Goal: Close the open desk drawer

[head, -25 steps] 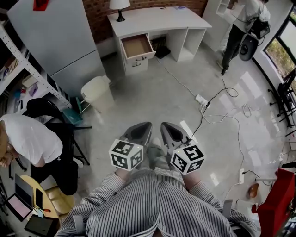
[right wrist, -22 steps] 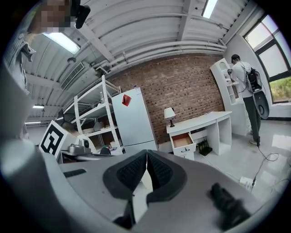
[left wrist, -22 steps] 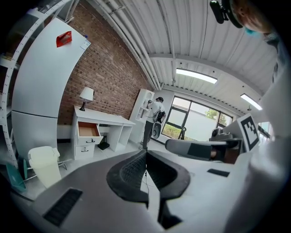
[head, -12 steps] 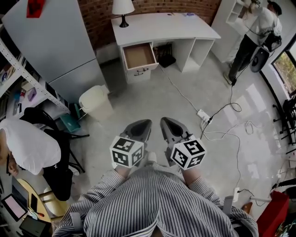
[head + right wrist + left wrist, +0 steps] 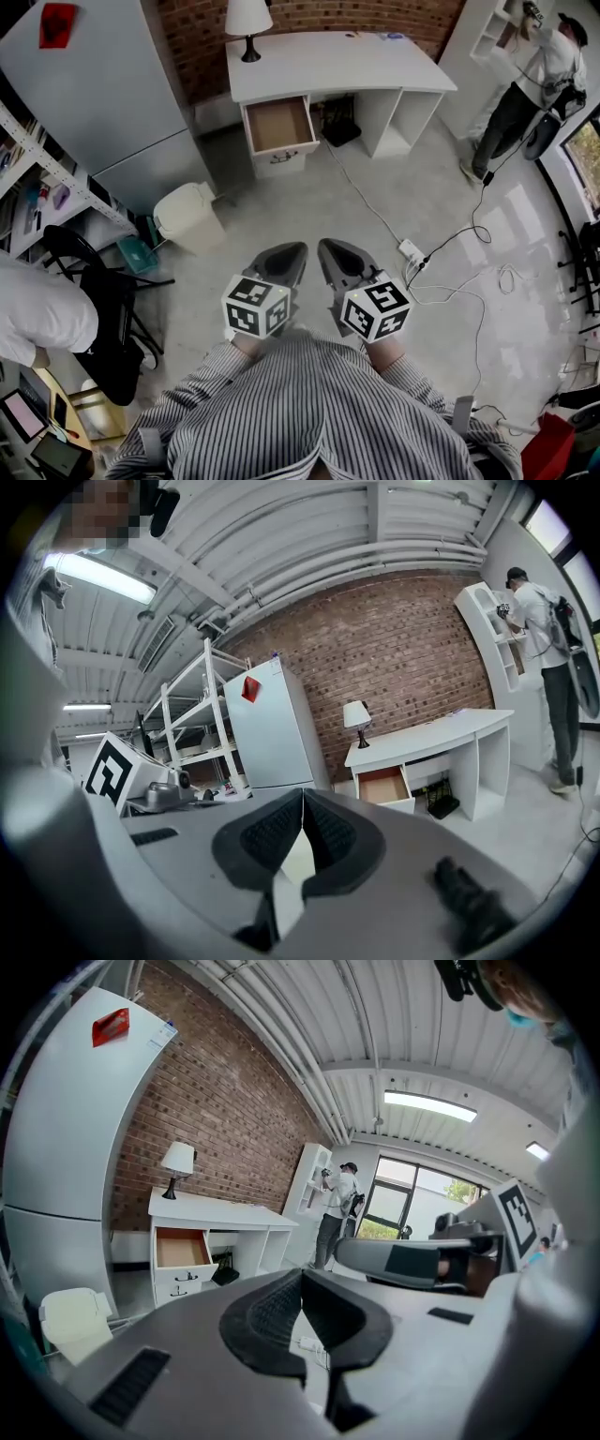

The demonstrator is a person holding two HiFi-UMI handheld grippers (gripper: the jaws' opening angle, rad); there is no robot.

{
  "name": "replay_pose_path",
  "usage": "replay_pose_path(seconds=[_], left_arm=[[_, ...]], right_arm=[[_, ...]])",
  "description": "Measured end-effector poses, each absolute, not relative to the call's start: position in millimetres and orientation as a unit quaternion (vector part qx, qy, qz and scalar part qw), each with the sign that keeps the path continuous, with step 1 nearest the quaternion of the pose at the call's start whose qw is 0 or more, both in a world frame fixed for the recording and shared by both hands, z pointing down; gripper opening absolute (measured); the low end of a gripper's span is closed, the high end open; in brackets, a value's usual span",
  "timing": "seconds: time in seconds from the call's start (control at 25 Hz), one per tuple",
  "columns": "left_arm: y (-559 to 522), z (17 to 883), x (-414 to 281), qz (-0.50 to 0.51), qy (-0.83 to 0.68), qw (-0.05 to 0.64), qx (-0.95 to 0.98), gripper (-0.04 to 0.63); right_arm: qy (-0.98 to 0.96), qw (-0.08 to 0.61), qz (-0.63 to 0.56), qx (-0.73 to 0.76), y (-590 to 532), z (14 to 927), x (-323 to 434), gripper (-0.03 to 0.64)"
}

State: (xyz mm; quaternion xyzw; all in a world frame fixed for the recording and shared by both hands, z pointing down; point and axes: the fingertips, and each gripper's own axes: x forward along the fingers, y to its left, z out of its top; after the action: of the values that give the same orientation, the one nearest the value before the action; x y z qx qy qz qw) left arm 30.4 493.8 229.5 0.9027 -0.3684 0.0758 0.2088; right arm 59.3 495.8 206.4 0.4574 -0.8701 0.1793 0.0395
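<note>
As the person has stepped closer, the desk drawer [image 5: 279, 125] looms nearer but still stands pulled out, well ahead; left gripper [image 5: 291, 258] and right gripper [image 5: 336, 258] jaws both clenched on nothing. Approach unfinished.

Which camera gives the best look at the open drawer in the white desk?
The head view: it looks down into the open white desk drawer, showing its brown inside and handled front. The left gripper view shows the drawer small, from low down; in the right gripper view the drawer looks the same.
</note>
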Motion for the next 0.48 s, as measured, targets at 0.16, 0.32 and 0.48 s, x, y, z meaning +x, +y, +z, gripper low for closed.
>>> replay_pose_path(seconds=[0.16, 0.32, 0.48], left_arm=[[480, 229, 41, 0.081, -0.373, 0.211, 0.900, 0.012], [472, 234, 45, 0.088, -0.378, 0.218, 0.895, 0.012], [458, 239, 44, 0.092, -0.383, 0.224, 0.892, 0.012]], right_arm=[[-0.869, 0.040, 0.187, 0.457, 483, 209, 70, 0.017], [-0.865, 0.045, 0.202, 0.457, 473, 217, 78, 0.017], [-0.864, 0.050, 0.213, 0.454, 463, 225, 80, 0.017]])
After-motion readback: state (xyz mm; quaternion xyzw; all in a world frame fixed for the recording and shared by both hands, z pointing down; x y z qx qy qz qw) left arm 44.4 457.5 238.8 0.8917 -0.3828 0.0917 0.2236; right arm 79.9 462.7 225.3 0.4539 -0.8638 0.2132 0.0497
